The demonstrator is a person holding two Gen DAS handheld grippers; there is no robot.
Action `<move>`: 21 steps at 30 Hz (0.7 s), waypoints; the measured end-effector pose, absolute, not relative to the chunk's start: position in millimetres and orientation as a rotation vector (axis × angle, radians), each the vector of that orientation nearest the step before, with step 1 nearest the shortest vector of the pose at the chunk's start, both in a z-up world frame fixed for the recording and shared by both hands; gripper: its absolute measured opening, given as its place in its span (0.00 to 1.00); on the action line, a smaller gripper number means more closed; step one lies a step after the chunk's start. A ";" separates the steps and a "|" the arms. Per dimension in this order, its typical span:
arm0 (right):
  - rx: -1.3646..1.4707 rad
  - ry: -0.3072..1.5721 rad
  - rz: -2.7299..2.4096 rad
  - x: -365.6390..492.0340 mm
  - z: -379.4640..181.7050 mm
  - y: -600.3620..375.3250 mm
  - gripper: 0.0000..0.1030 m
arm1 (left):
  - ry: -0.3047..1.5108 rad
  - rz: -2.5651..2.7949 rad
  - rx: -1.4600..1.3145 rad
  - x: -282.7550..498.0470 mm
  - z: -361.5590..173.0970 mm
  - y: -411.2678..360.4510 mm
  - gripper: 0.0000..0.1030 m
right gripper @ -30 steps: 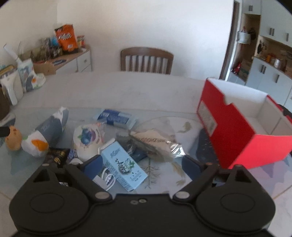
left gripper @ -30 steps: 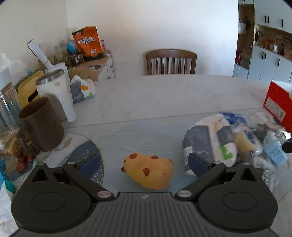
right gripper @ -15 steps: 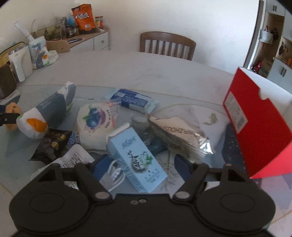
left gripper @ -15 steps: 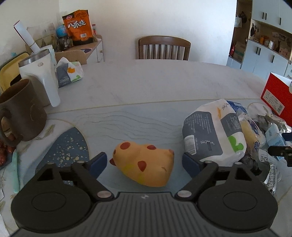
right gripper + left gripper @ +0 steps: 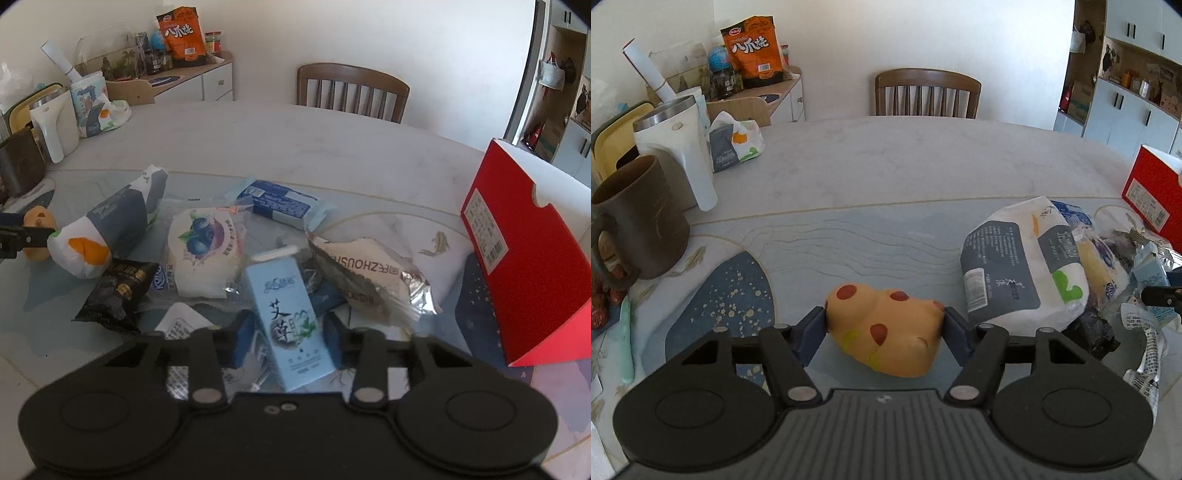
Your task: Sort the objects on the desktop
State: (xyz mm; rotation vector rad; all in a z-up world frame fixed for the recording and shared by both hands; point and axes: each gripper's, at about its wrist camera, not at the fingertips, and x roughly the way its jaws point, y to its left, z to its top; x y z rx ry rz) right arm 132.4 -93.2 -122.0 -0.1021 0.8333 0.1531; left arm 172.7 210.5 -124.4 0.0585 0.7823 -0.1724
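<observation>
Beside toy (image 5: 886, 328): brown mug (image 5: 635, 221)

Far half of the table (image 5: 886, 162) bare up to the chair (image 5: 925, 94); I see clear passage there. Left edge blocked by brown mug (image 5: 639, 218) and white kettle (image 5: 677, 151). Right edge walled by red box (image 5: 524, 251). Snack packets (image 5: 207, 251) crowd the centre between them.

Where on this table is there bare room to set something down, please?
The pale marble tabletop is bare between the wooden chair and the snack pile. A second free patch lies between the brown mug and the white-and-grey tissue pack. It is crowded between that pack and the red cardboard box.
</observation>
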 end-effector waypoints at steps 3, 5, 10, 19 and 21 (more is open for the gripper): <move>-0.113 0.837 0.133 129.3 -121.1 -96.1 0.27 | 0.780 -0.175 0.051 165.1 -121.7 210.7 0.64; -0.091 0.843 0.128 127.3 -120.5 -101.2 0.27 | 0.778 -0.174 0.048 159.9 -118.9 210.9 0.64; -0.055 0.837 0.099 117.6 -114.3 -113.4 0.27 | 0.769 -0.169 0.039 143.5 -106.5 212.6 0.64; 0.005 0.827 0.078 92.3 -95.0 -132.2 0.27 | 0.746 -0.200 0.068 109.4 -80.0 195.3 0.64; 0.019 0.820 0.077 86.4 -89.1 -135.7 0.27 | 0.739 -0.217 0.068 104.2 -74.8 188.3 0.64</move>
